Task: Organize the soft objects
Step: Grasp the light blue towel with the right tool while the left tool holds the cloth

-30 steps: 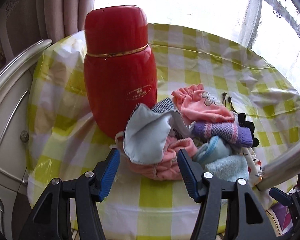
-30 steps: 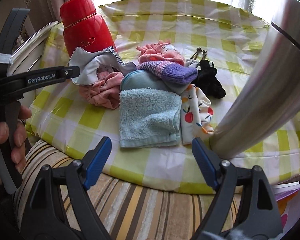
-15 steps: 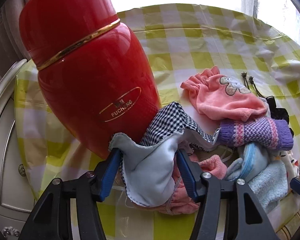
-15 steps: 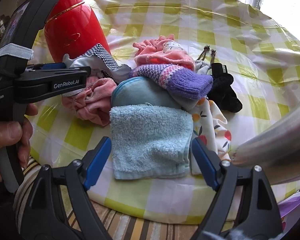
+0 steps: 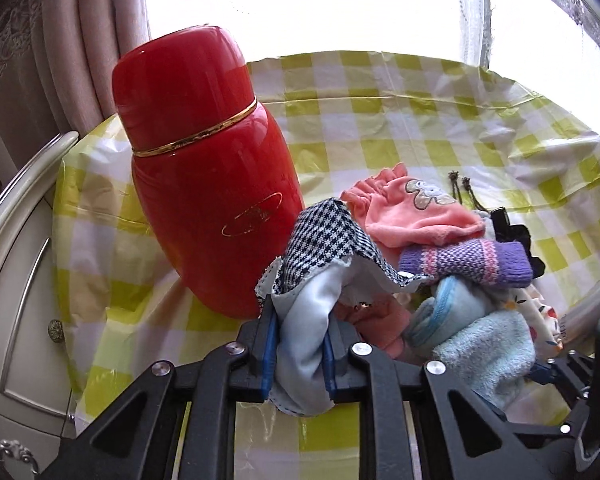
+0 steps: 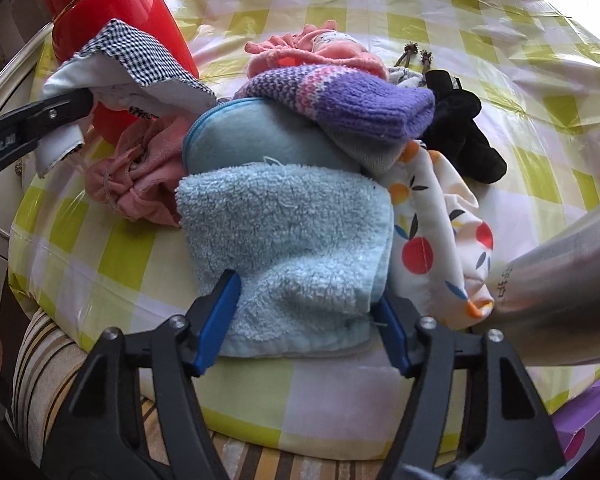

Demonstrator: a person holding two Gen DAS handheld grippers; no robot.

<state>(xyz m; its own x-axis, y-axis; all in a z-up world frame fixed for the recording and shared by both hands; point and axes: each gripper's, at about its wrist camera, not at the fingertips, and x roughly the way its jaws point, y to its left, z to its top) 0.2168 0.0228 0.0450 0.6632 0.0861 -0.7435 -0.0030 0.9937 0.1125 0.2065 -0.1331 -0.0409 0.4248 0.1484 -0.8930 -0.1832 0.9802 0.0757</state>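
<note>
A heap of soft things lies on the yellow-checked table (image 5: 420,120). My left gripper (image 5: 300,354) is closing, and its blue pads pinch the white-lined black-and-white checked cloth (image 5: 324,240), whose edge hangs lifted beside the red flask (image 5: 208,184). My right gripper (image 6: 304,326) is also closing. Its pads press both sides of the light blue towel (image 6: 288,232), which bulges up between them at the table's near edge. Behind the towel sit a blue zip pouch (image 6: 252,136), a purple knitted piece (image 6: 340,96) and pink garments (image 6: 140,184).
A fruit-print cloth (image 6: 428,220) and a black item (image 6: 460,136) lie right of the towel. A steel cylinder (image 6: 560,280) leans in at the right. A striped cushion (image 6: 40,360) is below the table edge. A white cabinet (image 5: 12,280) stands left.
My left gripper closed its jaws on the checked cloth and drew back a little from the red flask. My right gripper sank to the towel, and its jaws narrowed around it.
</note>
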